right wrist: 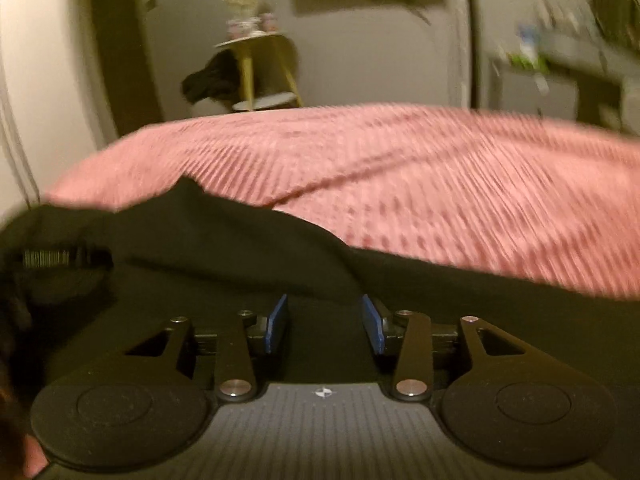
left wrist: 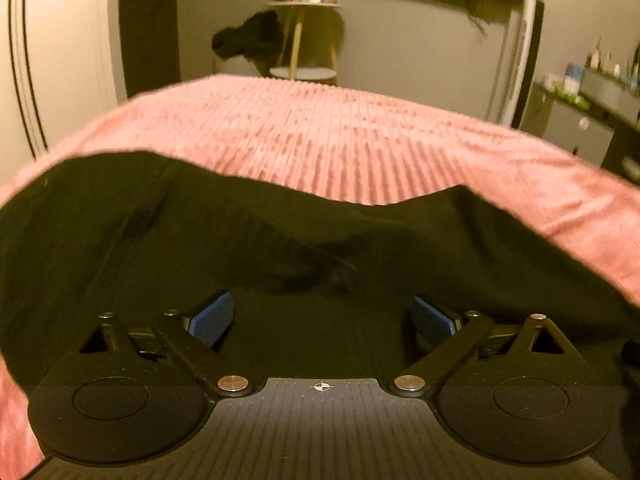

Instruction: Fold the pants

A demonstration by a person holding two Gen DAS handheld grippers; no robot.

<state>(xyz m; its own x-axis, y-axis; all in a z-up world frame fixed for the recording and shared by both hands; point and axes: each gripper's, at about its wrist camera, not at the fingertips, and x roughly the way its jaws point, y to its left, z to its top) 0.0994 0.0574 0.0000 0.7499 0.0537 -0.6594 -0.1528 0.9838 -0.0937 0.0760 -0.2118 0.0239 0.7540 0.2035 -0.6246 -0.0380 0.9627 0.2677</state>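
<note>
Black pants [left wrist: 200,220] lie on pink ribbed bedspread [left wrist: 320,132]

The pants [left wrist: 240,232] are plain black. The bedspread [left wrist: 340,140] is pink with a ribbed stripe pattern. Each gripper's pads [left wrist: 212,320] are blue on black arms. The side table [left wrist: 300,40] has pale yellow legs

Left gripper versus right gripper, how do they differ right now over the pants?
The left gripper has its jaws spread wide; the right gripper has its jaws much closer together, though still parted. The left wrist view is fairly sharp; the right wrist view is smeared with blur. Both have blue pads, grip nothing, and hang over the black pants on the pink bedspread.
</note>
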